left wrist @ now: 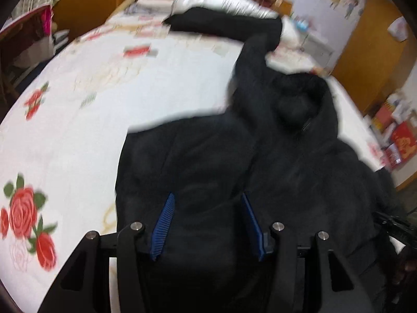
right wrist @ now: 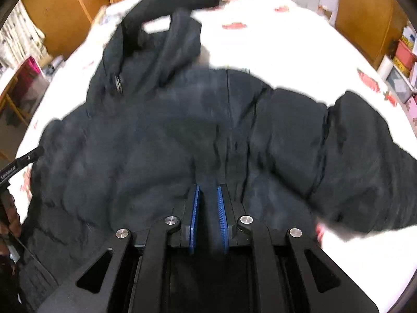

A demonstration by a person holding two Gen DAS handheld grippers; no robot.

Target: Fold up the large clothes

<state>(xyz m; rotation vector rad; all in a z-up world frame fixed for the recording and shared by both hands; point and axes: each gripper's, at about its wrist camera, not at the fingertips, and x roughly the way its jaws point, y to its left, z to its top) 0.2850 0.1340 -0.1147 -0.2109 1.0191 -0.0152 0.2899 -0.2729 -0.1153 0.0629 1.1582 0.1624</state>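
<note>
Jacket: black hooded puffer jacket spread on floral bedsheet, hood toward frame top | right gripper: clenched on a hem fold, lower centre | left gripper: parted over fabric, grasp unclear

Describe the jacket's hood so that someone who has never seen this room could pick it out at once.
Start at the bed with its white, rose-printed cover; a black padded jacket lies spread across it. Follow the jacket's body away from the grippers toward the white pillow. The hood is the rumpled, hollow-looking part at the collar, between the two outstretched sleeves.
</note>
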